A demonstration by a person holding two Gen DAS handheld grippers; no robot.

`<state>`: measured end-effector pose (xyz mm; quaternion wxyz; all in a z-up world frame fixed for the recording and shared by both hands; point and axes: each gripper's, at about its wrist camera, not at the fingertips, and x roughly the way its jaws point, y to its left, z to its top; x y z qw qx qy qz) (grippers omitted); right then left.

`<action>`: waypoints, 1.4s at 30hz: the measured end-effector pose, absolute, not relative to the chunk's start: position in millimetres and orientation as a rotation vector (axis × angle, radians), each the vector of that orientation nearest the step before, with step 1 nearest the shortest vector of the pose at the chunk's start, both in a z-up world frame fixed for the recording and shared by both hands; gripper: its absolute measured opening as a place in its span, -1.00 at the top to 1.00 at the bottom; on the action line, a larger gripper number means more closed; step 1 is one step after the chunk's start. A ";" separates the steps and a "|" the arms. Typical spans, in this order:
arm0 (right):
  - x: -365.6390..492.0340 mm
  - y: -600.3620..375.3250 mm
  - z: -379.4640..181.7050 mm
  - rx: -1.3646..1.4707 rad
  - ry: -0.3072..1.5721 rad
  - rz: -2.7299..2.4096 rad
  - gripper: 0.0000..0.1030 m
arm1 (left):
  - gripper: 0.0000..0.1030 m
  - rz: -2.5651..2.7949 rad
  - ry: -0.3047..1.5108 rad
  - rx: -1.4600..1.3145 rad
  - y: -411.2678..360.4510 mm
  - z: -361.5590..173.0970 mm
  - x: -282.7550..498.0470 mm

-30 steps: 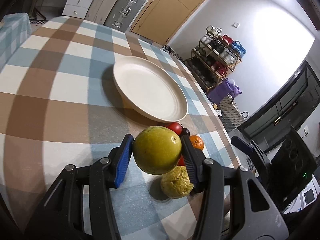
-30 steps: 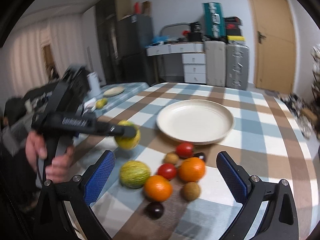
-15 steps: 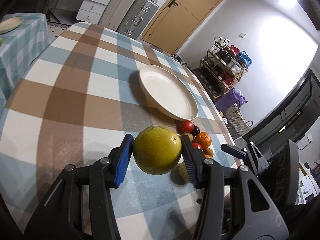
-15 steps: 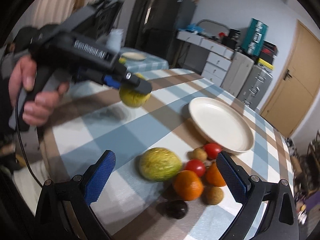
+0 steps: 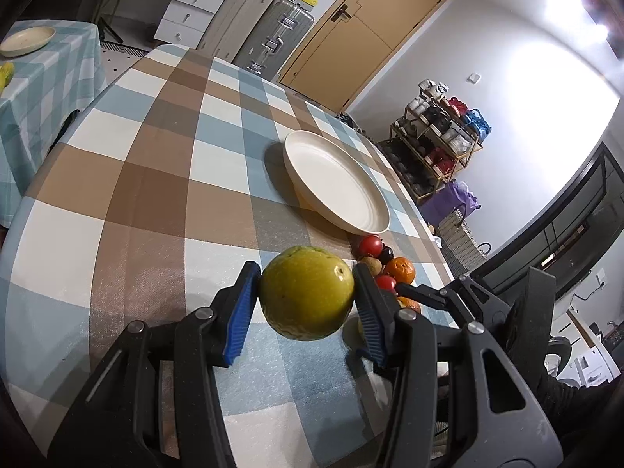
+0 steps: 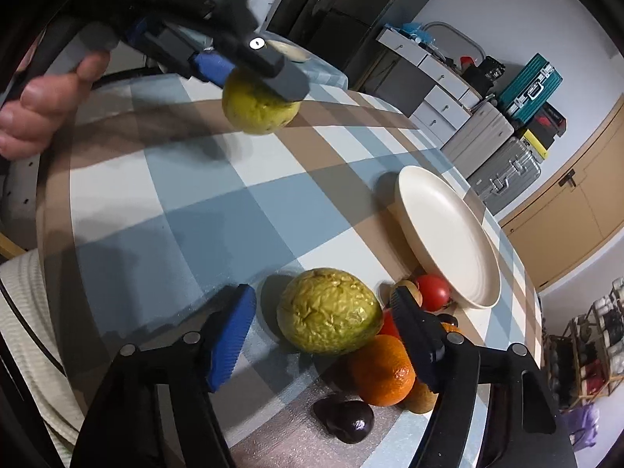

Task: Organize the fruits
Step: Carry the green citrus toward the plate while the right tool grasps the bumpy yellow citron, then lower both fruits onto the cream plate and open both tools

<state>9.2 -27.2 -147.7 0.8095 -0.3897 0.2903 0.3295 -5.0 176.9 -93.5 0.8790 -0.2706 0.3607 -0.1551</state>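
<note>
Left gripper [image 5: 306, 304] clamps a smooth green fruit [image 5: 307, 292] mid-frame; right gripper [image 6: 323, 329] is closing around the wrinkled fruit [image 6: 329, 310], pads not touching.

The left gripper [image 5: 306, 298] clamps a green-yellow guava [image 5: 306, 292] above the checked table [image 5: 148, 179]; a cream plate [image 5: 335, 183] lies beyond, small fruits [image 5: 384, 265] near the table's right edge.

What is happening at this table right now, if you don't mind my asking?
A person is sorting fruit with two handheld grippers. The left gripper holds a smooth green fruit above the table. The right gripper's jaws are closing around a wrinkled green fruit beside the pile. The white plate is empty.
</note>
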 end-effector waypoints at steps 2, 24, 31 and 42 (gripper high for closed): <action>11.4 -26.6 -148.8 -0.838 0.636 0.704 -0.13 | 0.11 -0.324 0.752 -0.567 177.6 -93.9 -5.2; 54.3 -58.2 -102.4 -0.455 0.579 0.726 -0.07 | 0.11 -0.353 0.774 -0.530 154.0 -83.2 39.5; 93.1 -82.3 -77.5 -0.352 0.527 0.693 -0.07 | 0.11 -0.391 0.773 -0.485 128.7 -62.3 89.9; 186.7 -117.6 -60.8 -0.158 0.591 0.670 -0.07 | 0.11 -0.404 0.789 -0.371 93.4 -38.5 195.3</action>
